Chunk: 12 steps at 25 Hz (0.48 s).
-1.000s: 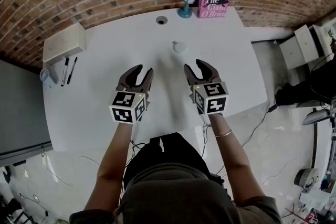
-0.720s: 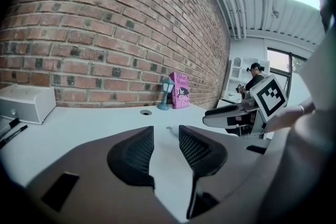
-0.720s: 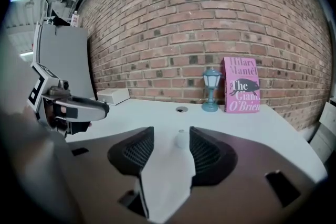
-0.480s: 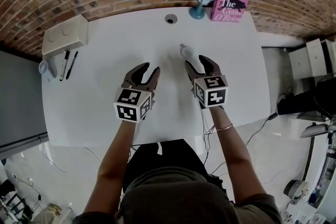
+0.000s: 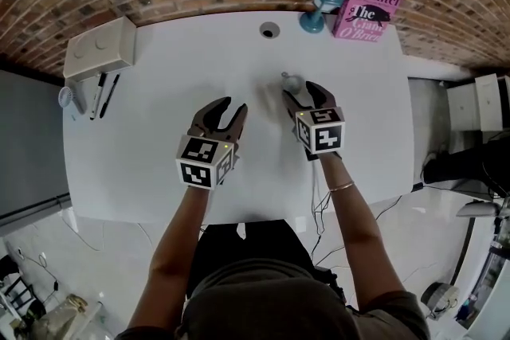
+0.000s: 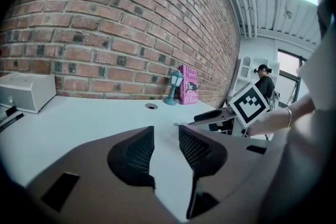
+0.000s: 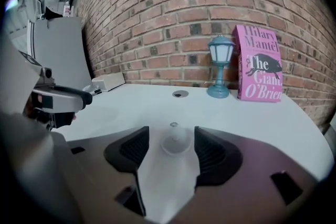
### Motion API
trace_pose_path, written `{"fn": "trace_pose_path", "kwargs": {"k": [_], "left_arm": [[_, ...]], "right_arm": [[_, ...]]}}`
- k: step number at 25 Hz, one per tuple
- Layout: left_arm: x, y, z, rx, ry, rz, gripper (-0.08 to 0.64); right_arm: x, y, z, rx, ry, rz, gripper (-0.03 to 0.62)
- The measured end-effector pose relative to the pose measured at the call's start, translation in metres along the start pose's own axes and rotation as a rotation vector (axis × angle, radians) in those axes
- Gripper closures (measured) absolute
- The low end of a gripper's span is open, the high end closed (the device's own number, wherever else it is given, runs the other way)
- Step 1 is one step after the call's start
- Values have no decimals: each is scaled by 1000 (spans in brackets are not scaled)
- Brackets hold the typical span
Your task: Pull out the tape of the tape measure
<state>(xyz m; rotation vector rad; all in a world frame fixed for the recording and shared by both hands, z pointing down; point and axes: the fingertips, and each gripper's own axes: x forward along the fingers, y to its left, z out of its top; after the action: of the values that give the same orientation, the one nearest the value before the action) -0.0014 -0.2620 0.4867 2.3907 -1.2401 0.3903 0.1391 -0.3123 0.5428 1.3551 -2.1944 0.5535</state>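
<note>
Hovering over the smooth white desk's (image 5: 151, 139) front half, your left tool (image 5: 233, 106) has its ribbed jaws moderately apart, with nothing between them. Your right tool (image 5: 296, 90) has just been opening wide; the small, round, glossy white tape measure (image 7: 176, 142) lies mid-desk between its jaws, untouched. No tape is out yet, so gripping and pulling remain.
</note>
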Motion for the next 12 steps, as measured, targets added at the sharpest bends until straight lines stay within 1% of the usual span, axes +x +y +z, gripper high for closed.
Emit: {"fn": "trace_pose_path", "kwargs": {"k": [8,12], "left_arm": [[6,10,-4,-26,9,26,419],[7,14,-5,-34,10,34,419]], "right_arm": [[25,-1,-9,-19,75,6,324],[29,-3,-15,-40,107,-13,334]]}}
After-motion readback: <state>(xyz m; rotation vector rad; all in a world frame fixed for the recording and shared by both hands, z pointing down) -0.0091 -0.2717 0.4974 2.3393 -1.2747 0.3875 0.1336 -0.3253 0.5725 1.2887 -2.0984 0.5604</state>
